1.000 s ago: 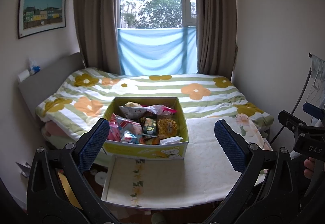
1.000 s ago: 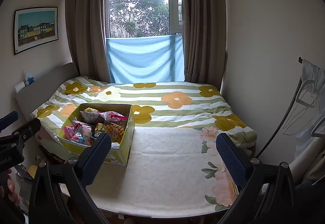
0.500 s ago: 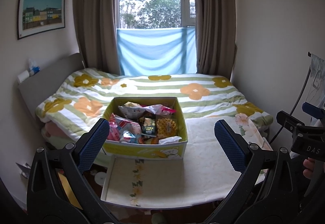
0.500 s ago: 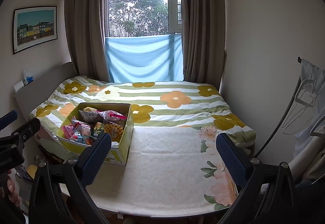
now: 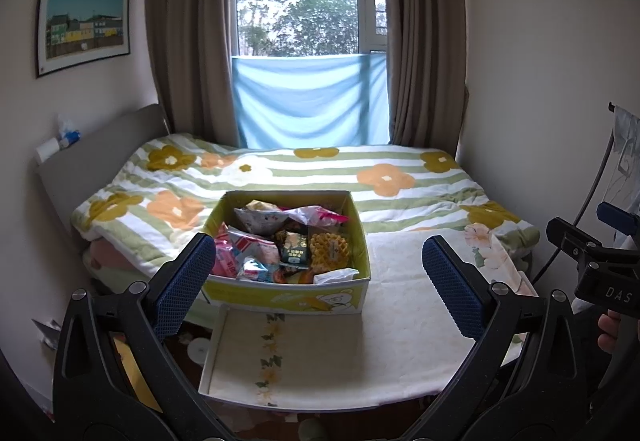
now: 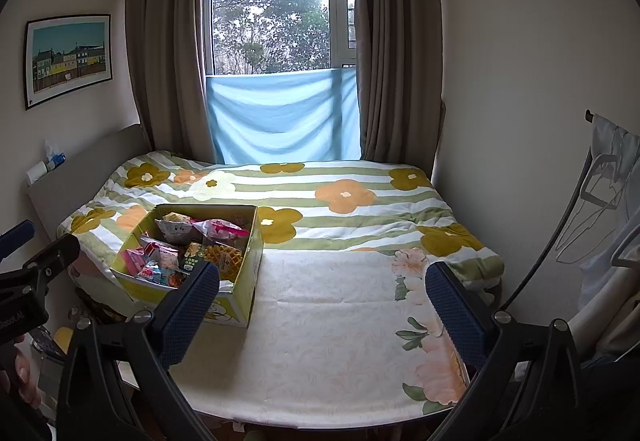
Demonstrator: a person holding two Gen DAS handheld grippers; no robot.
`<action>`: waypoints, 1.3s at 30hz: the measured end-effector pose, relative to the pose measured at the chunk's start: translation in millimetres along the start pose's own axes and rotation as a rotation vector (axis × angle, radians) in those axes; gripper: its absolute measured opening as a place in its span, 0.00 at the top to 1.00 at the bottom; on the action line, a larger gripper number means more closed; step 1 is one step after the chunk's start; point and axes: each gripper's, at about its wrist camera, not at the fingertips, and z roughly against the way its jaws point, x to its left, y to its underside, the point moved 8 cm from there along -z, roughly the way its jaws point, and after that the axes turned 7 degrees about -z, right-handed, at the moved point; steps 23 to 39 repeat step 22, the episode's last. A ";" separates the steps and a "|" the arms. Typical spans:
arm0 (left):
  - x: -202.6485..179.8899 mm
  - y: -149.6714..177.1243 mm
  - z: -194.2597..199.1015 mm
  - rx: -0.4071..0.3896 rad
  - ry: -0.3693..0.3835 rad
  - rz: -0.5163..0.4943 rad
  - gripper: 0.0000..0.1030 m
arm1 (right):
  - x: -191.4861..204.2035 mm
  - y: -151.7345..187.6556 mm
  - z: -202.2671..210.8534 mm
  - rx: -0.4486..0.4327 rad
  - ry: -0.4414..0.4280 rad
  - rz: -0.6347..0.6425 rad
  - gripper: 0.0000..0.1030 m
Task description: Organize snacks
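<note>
A yellow-green cardboard box full of mixed snack packets stands on the cream cloth at the foot of the bed. Inside it lie a dark green packet, a yellow waffle-pattern pack and pink packets. My left gripper is open and empty, held back from the box and level with its front wall. My right gripper is open and empty too, over the bare cloth to the right of the box.
The bed with its striped flower quilt fills the room up to the window. A grey headboard runs along the left, a clothes rack stands at the right wall. Items lie on the floor by the bed's left corner.
Both views have drifted very slightly; the box and snacks have not moved. Both grippers stay open and empty.
</note>
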 end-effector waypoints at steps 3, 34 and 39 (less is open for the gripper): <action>-0.4 0.0 -0.1 -0.001 -0.010 -0.001 0.00 | 0.6 -0.3 0.0 0.001 0.000 0.001 0.00; -5.3 2.3 -4.6 -0.004 -0.009 0.033 0.00 | 6.7 2.0 -6.1 0.030 -0.023 0.012 0.00; -5.3 2.3 -4.6 -0.004 -0.009 0.033 0.00 | 6.7 2.0 -6.1 0.030 -0.023 0.012 0.00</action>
